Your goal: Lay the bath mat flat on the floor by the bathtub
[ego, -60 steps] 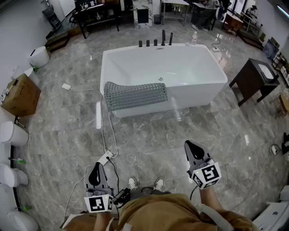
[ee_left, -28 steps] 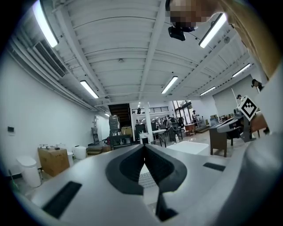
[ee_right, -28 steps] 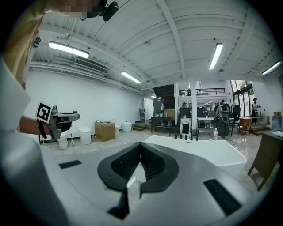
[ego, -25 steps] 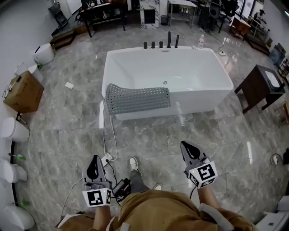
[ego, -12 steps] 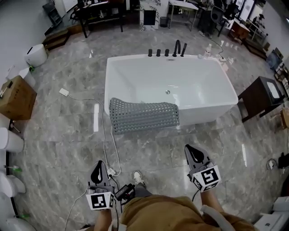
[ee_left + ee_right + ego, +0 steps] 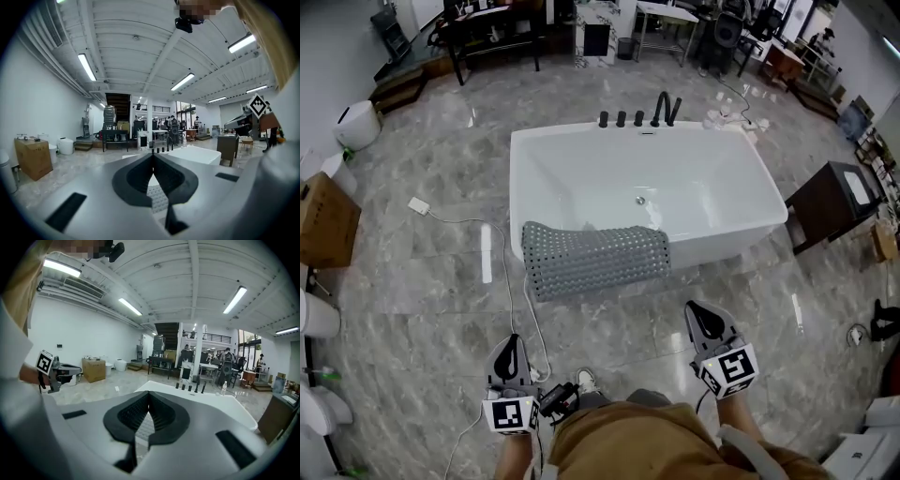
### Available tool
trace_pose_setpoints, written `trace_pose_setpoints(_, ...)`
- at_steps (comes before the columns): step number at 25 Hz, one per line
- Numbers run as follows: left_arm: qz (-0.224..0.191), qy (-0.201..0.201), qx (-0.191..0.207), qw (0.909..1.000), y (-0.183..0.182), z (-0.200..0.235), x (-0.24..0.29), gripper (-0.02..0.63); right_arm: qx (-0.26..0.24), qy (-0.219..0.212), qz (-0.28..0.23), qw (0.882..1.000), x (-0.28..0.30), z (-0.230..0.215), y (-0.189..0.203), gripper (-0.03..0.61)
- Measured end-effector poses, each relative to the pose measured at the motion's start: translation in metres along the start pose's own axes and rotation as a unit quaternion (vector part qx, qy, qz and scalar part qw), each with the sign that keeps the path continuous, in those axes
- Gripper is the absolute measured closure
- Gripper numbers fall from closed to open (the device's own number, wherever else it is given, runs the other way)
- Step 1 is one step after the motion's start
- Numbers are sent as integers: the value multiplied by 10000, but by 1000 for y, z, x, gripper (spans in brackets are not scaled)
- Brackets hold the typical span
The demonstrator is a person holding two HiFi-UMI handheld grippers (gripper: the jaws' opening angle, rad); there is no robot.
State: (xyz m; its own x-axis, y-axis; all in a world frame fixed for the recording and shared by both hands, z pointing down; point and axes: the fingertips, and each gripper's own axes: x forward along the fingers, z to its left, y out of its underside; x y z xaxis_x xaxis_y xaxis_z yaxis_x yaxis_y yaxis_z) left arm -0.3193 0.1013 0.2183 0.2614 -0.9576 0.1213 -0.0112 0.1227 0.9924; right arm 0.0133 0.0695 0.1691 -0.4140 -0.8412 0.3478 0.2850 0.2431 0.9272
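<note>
A grey, studded bath mat (image 6: pixel 595 258) hangs over the near rim of a white bathtub (image 6: pixel 722 211), towards its left end. My left gripper (image 6: pixel 509 348) is low at the left, shut and empty, well short of the mat. Off to the right, my right gripper (image 6: pixel 701 314) is also shut with nothing in it, a stretch of floor away from the tub. In the left gripper view the mat (image 6: pixel 157 199) shows through the gap under the closed jaws of the left gripper (image 6: pixel 153 155). The right gripper (image 6: pixel 148 393) likewise has the mat (image 6: pixel 143 425) beyond its jaws.
A white cable (image 6: pixel 523 300) runs over the marble floor from a power strip near my left gripper towards the tub's left end. A dark wooden table (image 6: pixel 836 202) stands right of the tub, a cardboard box (image 6: pixel 323 220) and toilets (image 6: pixel 354 124) at the left. Black taps (image 6: pixel 642 114) line the tub's far rim.
I have walked closer to the tub, so it and the mat sit lower and nearer in the head view. Both grippers stayed shut and low in front of me.
</note>
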Motion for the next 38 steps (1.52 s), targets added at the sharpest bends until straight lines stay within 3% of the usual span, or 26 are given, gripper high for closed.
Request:
trace_pose_setpoints(5, 27, 146, -36, 9999, 8, -17, 27, 612, -20, -11, 142, 9999, 7, -24, 14, 575)
trace_pose_setpoints(12, 265, -209, 81, 9994, 17, -23, 49, 612, 177, -339, 371, 9986, 40, -59, 58, 575)
trace_pose_setpoints(15, 412, -179, -136, 9989, 37, -20, 73, 612, 297, -564, 582, 9963, 65, -75, 84, 575)
trace_pose_setpoints(18, 692, -130, -466, 9964, 74, -18, 101, 612, 470, -971, 975, 9894, 89, -84, 120, 572)
trace_pose_setpoints(22, 1199, -25, -638, 9907, 140, -10, 142, 611, 580, -1114, 1477, 9810, 121, -104, 183, 509)
trace_pose_setpoints(28, 1665, -160, -949, 9813, 237, 16, 206, 578, 1621, -991, 1819, 9648, 177, -154, 267, 417)
trace_pose_setpoints(32, 1818, -225, -1039, 9776, 292, 22, 234, 513, 1556, -782, 1991, 9644, 218, -185, 321, 388)
trace_pose_setpoints(38, 2139, 8, -1002, 9717, 354, 21, 270, 395, 1456, -747, 2306, 9592, 280, -212, 389, 331)
